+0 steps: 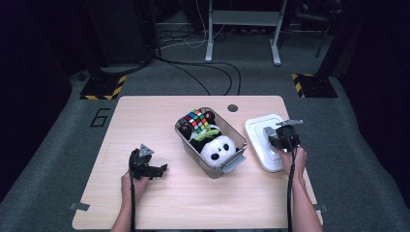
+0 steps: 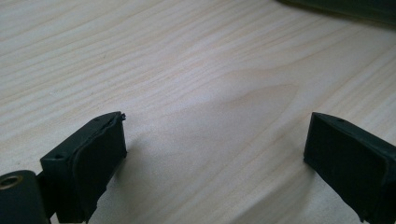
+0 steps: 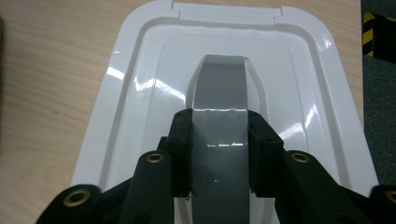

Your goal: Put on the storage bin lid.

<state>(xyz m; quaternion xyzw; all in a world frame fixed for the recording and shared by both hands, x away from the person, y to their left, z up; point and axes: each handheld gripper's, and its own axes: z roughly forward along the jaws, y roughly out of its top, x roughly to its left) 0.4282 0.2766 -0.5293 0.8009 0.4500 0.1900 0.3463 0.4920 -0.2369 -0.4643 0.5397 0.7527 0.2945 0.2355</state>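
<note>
A white plastic lid (image 1: 261,140) lies flat on the right side of the wooden table (image 1: 159,208). In the right gripper view, a grey handle (image 3: 219,88) runs along the middle of the lid (image 3: 140,107). My right gripper (image 3: 219,126) is shut on that handle, one black pad pressed against each side. In the high view the right gripper (image 1: 280,142) sits on top of the lid. My left gripper (image 1: 159,169) rests low over bare wood at the left. Its jaws stand wide apart with nothing between them in the left gripper view (image 2: 215,140).
A clear bin (image 1: 181,137) stands mid-table, tilted on the diagonal, holding a colourful puzzle cube (image 1: 196,120) and a panda plush (image 1: 218,149). A grey latch (image 1: 234,163) sticks out at its near end. Black cables and stand feet lie on the floor beyond the table.
</note>
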